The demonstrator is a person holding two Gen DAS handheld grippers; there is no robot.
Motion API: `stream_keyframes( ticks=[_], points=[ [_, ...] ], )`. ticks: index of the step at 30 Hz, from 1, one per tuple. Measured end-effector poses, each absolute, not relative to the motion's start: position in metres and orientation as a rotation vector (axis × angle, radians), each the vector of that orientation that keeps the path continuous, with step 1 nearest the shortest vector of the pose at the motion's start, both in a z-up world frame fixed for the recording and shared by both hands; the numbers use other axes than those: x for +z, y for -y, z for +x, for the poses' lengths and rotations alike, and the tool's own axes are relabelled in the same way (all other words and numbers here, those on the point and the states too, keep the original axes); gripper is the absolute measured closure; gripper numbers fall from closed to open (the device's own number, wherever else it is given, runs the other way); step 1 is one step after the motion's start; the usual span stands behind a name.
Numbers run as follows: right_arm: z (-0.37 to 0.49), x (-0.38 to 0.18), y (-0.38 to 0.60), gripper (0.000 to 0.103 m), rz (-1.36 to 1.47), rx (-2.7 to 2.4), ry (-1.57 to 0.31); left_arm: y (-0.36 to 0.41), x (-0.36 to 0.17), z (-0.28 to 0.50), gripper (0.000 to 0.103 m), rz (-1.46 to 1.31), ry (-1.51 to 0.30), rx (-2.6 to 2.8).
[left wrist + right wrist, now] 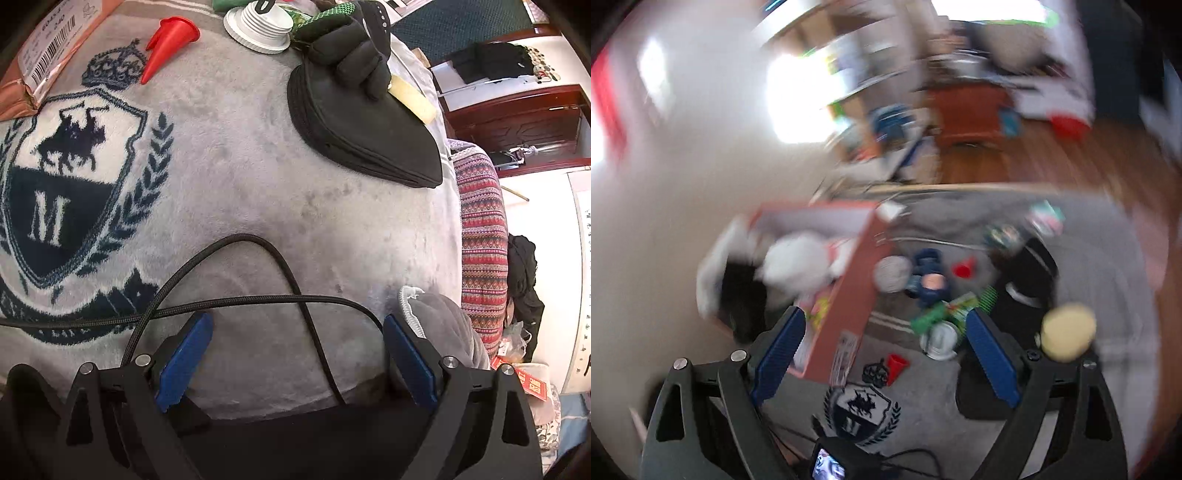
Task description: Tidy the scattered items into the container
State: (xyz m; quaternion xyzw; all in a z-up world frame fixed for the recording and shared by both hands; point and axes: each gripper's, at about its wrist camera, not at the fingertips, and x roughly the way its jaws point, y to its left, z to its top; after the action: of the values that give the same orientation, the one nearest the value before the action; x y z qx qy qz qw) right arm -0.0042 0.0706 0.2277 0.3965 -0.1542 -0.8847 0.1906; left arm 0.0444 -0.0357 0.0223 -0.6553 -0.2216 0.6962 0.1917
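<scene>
My right gripper [882,354] jaws gape empty above the box [846,295]; my left gripper [297,360] gapes empty over the blanket [240,166].

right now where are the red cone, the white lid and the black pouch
red cone [168,46], left wrist view, on its wide body
white lid [258,27], left wrist view, on its ribbed top
black pouch [362,136], left wrist view, on its flat fabric face

A home: fleece blanket [280,192], wooden cabinet [517,122], cluttered shelves [849,55].
</scene>
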Motion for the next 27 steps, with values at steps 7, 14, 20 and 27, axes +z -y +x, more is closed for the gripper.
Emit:
stream_keyframes(
  ticks=[7,14,20,27],
  points=[
    [0.034,0.144,-0.207,0.016,1.109,-2.508,1.173,0.038,0.039,0.04,0.01,-1.853,0.584,2.042],
    [0.036,0.149,-0.262,0.019,0.842,-2.481,1.487,0.0,0.116,-0.052,0.01,-1.58,0.49,2.279],
    [0.029,0.117,-0.283,0.019,0.85,-2.339,1.654,-0.057,0.119,-0.151,0.01,-1.561,0.181,2.377],
    [0.02,0.108,-0.285,0.019,0.804,-2.253,1.669,-0.071,0.064,-0.187,0.028,-1.762,-0.098,2.268]
  ],
)
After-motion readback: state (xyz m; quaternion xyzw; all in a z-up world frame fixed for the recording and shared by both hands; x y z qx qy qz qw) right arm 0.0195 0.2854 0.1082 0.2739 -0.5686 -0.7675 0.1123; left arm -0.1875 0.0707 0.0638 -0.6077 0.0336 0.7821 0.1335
